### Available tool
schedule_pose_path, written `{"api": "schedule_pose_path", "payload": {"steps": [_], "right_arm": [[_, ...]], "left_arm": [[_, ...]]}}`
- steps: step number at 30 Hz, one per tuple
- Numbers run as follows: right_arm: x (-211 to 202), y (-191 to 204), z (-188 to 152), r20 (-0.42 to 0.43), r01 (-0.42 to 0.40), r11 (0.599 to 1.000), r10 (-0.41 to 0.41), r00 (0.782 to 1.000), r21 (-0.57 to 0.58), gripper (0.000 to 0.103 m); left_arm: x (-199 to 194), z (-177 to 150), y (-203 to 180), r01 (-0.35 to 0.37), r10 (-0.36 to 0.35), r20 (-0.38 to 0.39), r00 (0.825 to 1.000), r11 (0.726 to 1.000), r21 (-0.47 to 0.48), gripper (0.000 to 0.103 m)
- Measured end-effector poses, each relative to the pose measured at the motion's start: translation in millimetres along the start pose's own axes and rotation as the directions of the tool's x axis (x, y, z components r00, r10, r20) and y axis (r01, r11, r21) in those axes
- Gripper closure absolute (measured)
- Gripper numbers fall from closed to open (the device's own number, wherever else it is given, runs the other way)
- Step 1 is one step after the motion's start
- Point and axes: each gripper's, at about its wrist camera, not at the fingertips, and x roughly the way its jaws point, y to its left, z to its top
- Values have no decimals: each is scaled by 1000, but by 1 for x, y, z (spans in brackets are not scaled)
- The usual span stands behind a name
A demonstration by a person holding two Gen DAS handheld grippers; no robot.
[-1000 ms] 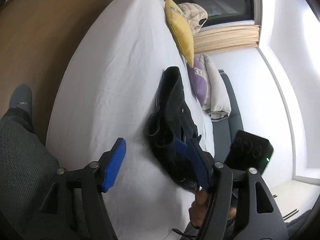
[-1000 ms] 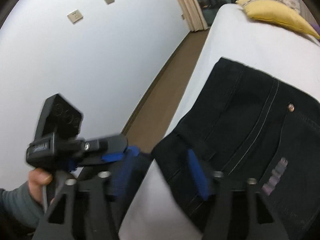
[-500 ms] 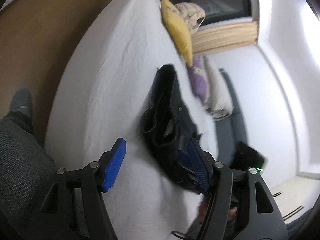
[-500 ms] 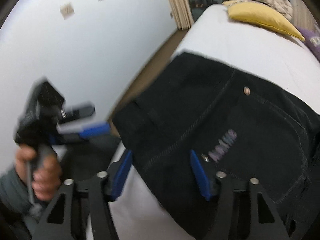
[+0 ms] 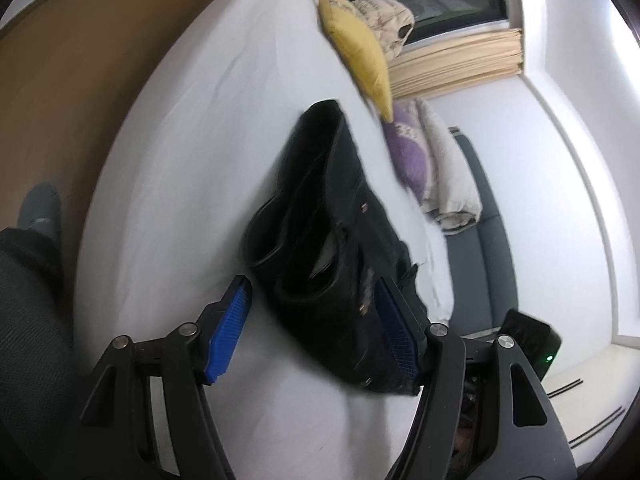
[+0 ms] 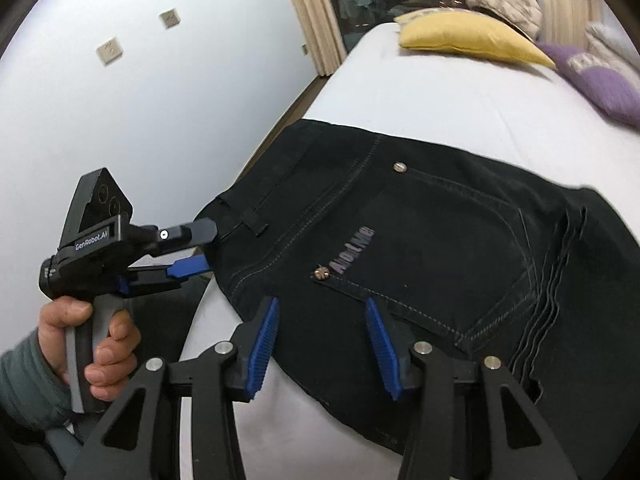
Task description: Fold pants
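Observation:
Black jeans point(image 6: 420, 248) lie folded on the white bed point(image 6: 440, 100), a back pocket with a purple logo facing up. In the left wrist view the jeans point(image 5: 332, 240) show as a thick folded bundle seen edge-on. My left gripper point(image 5: 312, 328) is open, its blue pads either side of the bundle's near end. It also shows in the right wrist view point(image 6: 200, 248), open at the waistband corner. My right gripper point(image 6: 324, 340) is open just above the jeans' near edge.
A yellow cushion point(image 6: 468, 36), a purple pillow point(image 6: 600, 76) and a beige quilted jacket point(image 6: 504, 0) lie at the bed's far end. Brown floor point(image 5: 60, 80) lies left of the bed, a grey sofa point(image 5: 484, 240) to its right. My leg point(image 5: 28, 312) is at the bed's near left.
Both grippers have moved in over the jeans. The left gripper now straddles the bundle's end; the right view shifted from the bed's edge onto the back pocket.

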Motion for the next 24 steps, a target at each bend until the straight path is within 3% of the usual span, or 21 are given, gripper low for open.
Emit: {"api": "schedule_pose_path", "payload": {"steps": [2, 3, 5, 7, 12, 15, 19, 20, 21, 23, 24], "right_arm": [[-6, -5, -3, 18, 0, 1000, 0, 1000, 19, 53], [-9, -9, -1, 28, 3, 1000, -4, 1000, 30, 53], [-14, -17, 0, 46, 3, 998, -6, 999, 64, 53], [-14, -26, 2, 56, 0, 996, -5, 998, 88, 53], [-13, -36, 5, 59, -11, 993, 4, 998, 119, 53], [-11, -39, 13, 85, -122, 980, 110, 990, 155, 53], [8, -51, 27, 133, -282, 925, 256, 958, 254, 53], [20, -57, 27, 120, -310, 902, 287, 950, 301, 52], [44, -70, 23, 46, -294, 877, 300, 953, 379, 53], [52, -79, 15, 15, -254, 867, 275, 961, 428, 86], [46, -82, 16, 23, -267, 853, 288, 957, 449, 85]], "left_arm": [[8, 2, 1, 9, -9, 11, 1000, 1000, -17, 56], [8, 2, 3, 11, -11, 10, 1000, 999, -31, 74], [10, 1, 4, 18, -17, 23, 1000, 998, -53, 76], [10, 0, 4, 18, -15, 37, 999, 998, -60, 86], [9, -1, 4, 54, -48, 67, 997, 994, -98, 92], [7, -1, -5, 54, -49, 79, 996, 996, -70, 93], [5, 1, -8, 45, -40, 84, 996, 997, -61, 93], [5, 1, -7, 43, -37, 84, 996, 997, -66, 93], [4, 3, -5, 41, -36, 83, 996, 997, -71, 93], [5, 3, -8, 29, -24, 82, 996, 998, -63, 93], [0, 1, -8, 28, -23, 83, 996, 998, -58, 93]]}}
